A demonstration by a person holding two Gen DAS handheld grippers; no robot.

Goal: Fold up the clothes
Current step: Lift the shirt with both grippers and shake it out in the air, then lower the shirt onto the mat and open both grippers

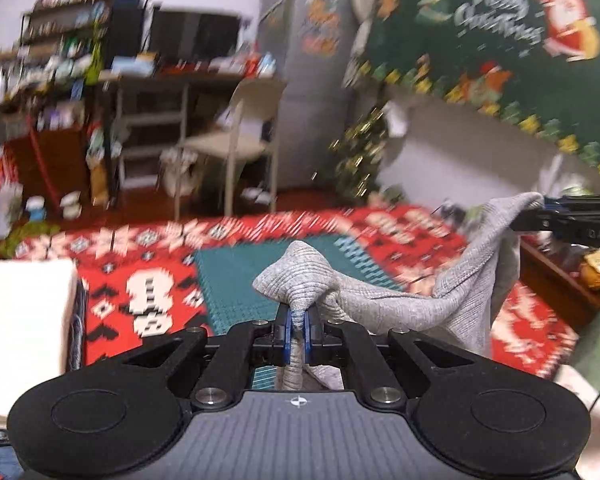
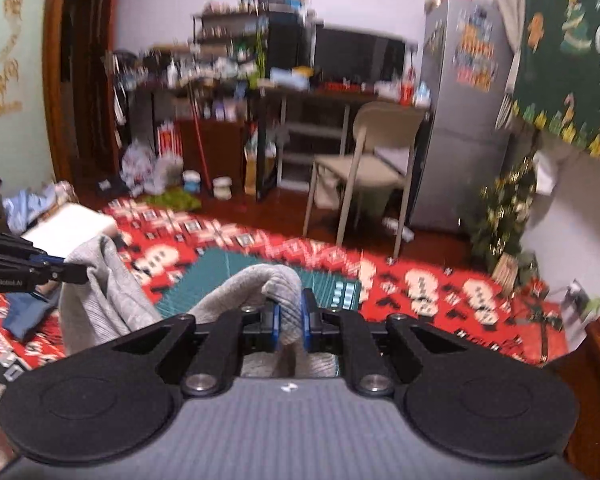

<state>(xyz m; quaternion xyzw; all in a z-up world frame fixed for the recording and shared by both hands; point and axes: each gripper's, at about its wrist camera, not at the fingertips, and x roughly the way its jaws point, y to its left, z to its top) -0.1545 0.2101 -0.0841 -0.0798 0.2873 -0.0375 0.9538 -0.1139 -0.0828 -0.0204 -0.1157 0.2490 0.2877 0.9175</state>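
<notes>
Presently, both units are gripping one grey knit garment [image 1: 384, 304] and holding it aloft over the red patterned rug [image 1: 112, 280]. The left hand-held gripper [image 1: 299, 326] is pinching a bunched corner; the right hand-held gripper [image 2: 291, 322] is clamping another. Folding is looking incomplete: the cloth is sagging, unflattened. Only the left view is showing a white folded stack [image 1: 24, 332] at the rug's left edge.

A beige chair [image 2: 370, 160] stands on the wood floor at the far edge of the red patterned rug [image 2: 420, 280]. Right of the chair is a grey fridge [image 2: 460, 120]; left of it, a cluttered surface [image 2: 300, 88]. Beyond the fridge stands a small Christmas tree [image 2: 504, 216].
</notes>
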